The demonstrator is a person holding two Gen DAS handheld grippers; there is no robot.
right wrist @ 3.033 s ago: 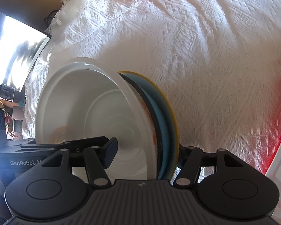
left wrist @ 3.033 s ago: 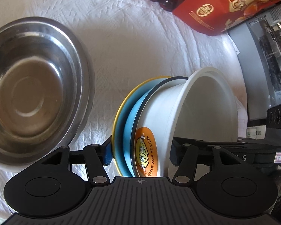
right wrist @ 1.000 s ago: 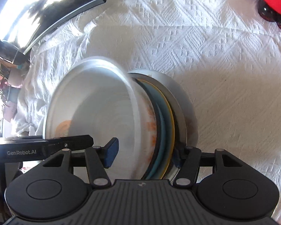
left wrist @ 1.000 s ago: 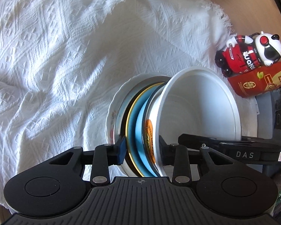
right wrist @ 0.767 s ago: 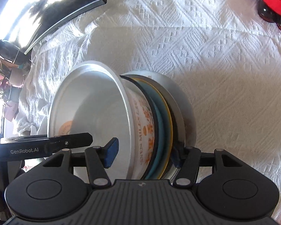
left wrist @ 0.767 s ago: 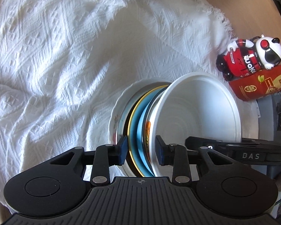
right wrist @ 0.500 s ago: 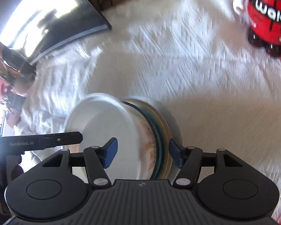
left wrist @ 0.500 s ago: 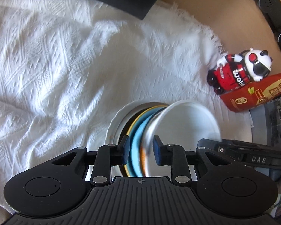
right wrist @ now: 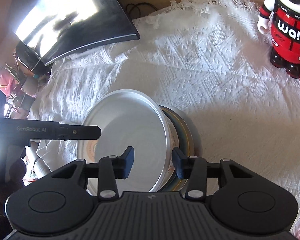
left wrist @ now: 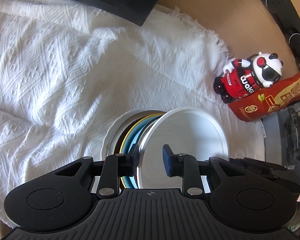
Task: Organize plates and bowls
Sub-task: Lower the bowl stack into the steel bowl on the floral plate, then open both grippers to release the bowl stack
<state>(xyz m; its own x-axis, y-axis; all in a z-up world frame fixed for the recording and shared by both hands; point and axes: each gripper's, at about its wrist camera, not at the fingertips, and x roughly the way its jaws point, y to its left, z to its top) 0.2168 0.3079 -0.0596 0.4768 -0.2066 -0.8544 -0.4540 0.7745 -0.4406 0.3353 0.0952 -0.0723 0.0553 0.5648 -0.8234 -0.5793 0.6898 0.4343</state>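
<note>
A stack rests on the white cloth: a white bowl (left wrist: pixel 190 132) with orange print on top, then a blue plate with a yellow rim (left wrist: pixel 133 140), then a white plate (left wrist: pixel 112 138) at the bottom. My left gripper (left wrist: pixel 151 160) is open, its fingers straddling the bowl's near rim. My right gripper (right wrist: pixel 153 165) is open too, straddling the opposite rim of the bowl (right wrist: pixel 130 128). The stacked plates (right wrist: pixel 188 132) show behind the bowl in the right wrist view. The left gripper's finger (right wrist: pixel 78 132) reaches in from the left there.
A red and black panda figure (left wrist: pixel 248 78) and a red snack bag (left wrist: pixel 270 100) stand to the right. A dark monitor (right wrist: pixel 70 22) stands at the back on the wooden desk. White knitted cloth (left wrist: pixel 60 70) covers the surface.
Both grippers lowered the stack onto the white plate on the cloth, then opened and pulled back a little. The stack now lies flat instead of on edge in the jaws.
</note>
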